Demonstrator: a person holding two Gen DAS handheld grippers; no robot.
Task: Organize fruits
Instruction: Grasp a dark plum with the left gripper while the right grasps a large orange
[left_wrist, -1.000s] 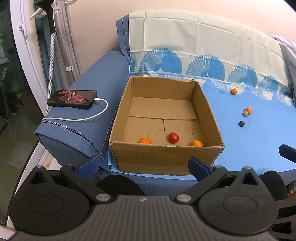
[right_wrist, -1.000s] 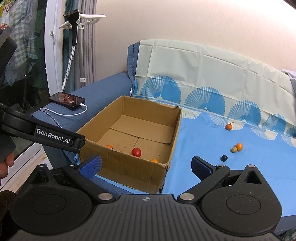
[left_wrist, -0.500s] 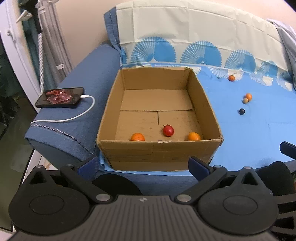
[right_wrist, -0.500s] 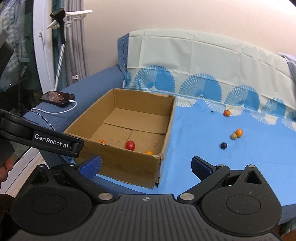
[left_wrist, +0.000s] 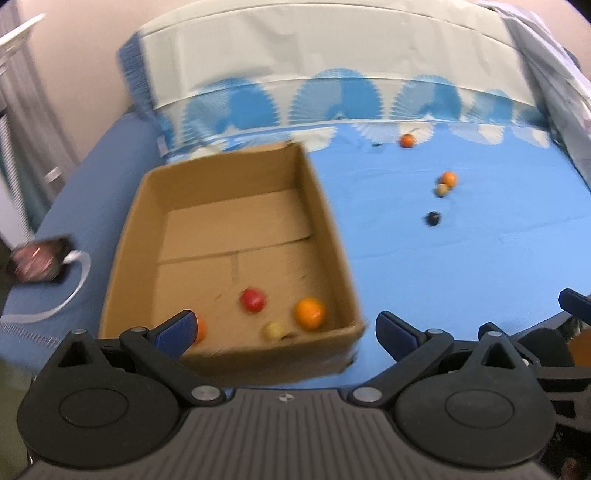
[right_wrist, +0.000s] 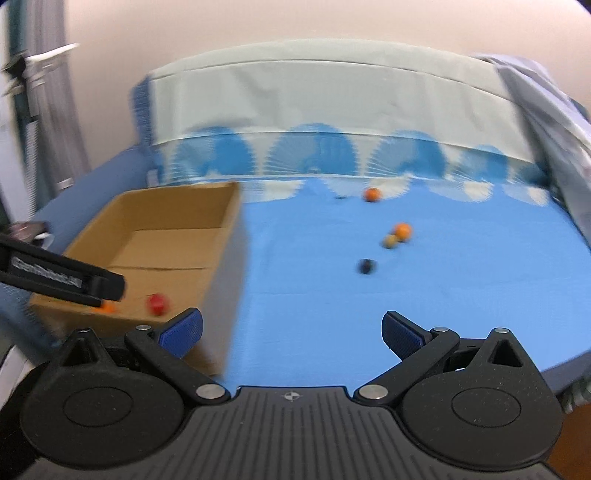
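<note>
Both frames are smeared by motion, but I can count well enough. My left gripper (left_wrist: 284, 328) has its fingers spread wide with nothing between them, and my right gripper (right_wrist: 291, 330) is the same, released and empty. The cardboard box (left_wrist: 325, 218) sits on the blue sheet (left_wrist: 461, 266) at its left side and holds four fruits near its front wall: a red one (left_wrist: 253, 300), a large orange one (left_wrist: 310, 314), a small pale yellow one (left_wrist: 274, 329) and another orange one (left_wrist: 199, 329) half hidden behind my left finger. Four more fruits lie loose on the sheet, well apart from the box: an orange one (right_wrist: 371, 194) farthest back, an orange one (right_wrist: 402, 231) touching a tan one (right_wrist: 390, 242), and a dark one (right_wrist: 366, 266) nearest me. A phone (left_wrist: 37, 260) with a white cable rests on the sofa's blue armrest (left_wrist: 103, 162); a pale wall stands behind.
</note>
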